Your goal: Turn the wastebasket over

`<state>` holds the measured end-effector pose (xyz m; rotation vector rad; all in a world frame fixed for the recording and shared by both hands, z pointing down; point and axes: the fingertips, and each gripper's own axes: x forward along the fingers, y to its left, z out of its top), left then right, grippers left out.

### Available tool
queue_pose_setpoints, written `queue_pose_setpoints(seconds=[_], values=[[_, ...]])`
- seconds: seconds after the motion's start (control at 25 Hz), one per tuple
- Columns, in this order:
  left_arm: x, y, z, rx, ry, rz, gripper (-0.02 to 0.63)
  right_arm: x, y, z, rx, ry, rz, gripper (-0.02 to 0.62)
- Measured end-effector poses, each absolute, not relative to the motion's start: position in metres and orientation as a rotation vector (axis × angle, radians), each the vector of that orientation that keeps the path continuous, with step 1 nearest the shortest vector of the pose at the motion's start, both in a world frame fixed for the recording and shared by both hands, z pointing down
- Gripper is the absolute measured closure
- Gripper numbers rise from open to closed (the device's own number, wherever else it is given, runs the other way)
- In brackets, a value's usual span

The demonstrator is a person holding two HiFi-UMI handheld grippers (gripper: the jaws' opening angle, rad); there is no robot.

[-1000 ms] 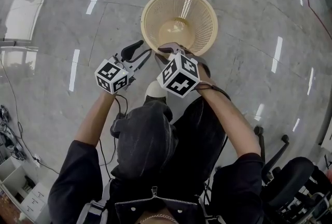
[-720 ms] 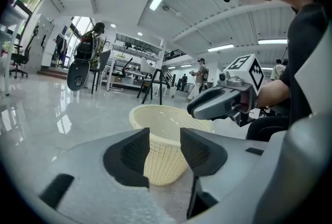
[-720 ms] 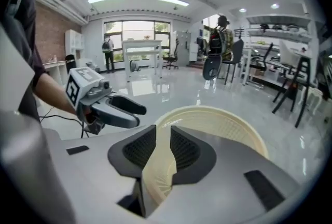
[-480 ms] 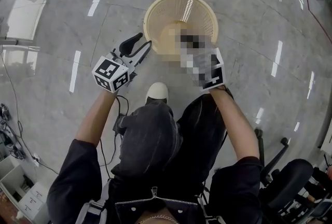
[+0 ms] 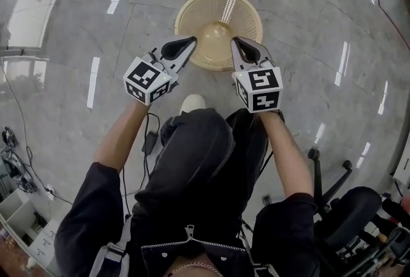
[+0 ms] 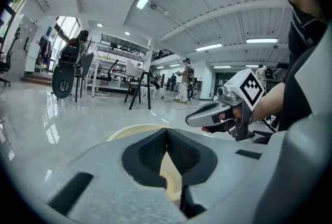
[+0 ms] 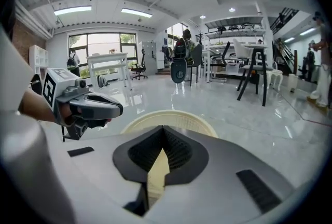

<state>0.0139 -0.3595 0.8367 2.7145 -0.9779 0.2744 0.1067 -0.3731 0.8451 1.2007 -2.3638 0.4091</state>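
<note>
The cream mesh wastebasket (image 5: 187,16) stands upright on the grey floor, mouth up, empty. My left gripper (image 5: 190,42) hangs in the air over its near left rim. My right gripper (image 5: 236,42) hangs over the near right rim. Both have just been closing and are shut with nothing between the jaws. In the left gripper view the shut left gripper (image 6: 166,131) points over the basket rim (image 6: 130,130), with the right gripper (image 6: 191,121) to its right. In the right gripper view the right gripper (image 7: 163,130) faces the basket (image 7: 174,118), and the left gripper (image 7: 118,110) shows at left.
The person's pale shoe (image 5: 192,102) rests on the floor just short of the basket. An office chair (image 5: 359,211) stands at the lower right, cables (image 5: 14,170) lie at the left edge. Tables, stools and people (image 6: 184,79) are far off across the hall.
Both grippers have risen from the basket's near rim and now sit side by side, further apart. The left jaws, open before, have shut. The basket stays upright.
</note>
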Motion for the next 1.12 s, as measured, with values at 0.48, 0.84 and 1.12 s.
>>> queue_pose_setpoints(seconds=[0.48,0.84,1.12], values=[[0.04,-0.354,0.548,2.715,-0.92,0.336,0.601,0.125,-0.334,0.57,1.302,-2.276,0.578,0.583],[0.034,-0.282,0.329,2.694,-0.921,0.328,0.601,0.109,-0.254,0.346,1.379,-2.281,0.635,0.583],[0.027,-0.203,0.214,2.675,-0.945,0.281,0.601,0.106,-0.179,0.218,1.481,-2.326,0.573,0.584]])
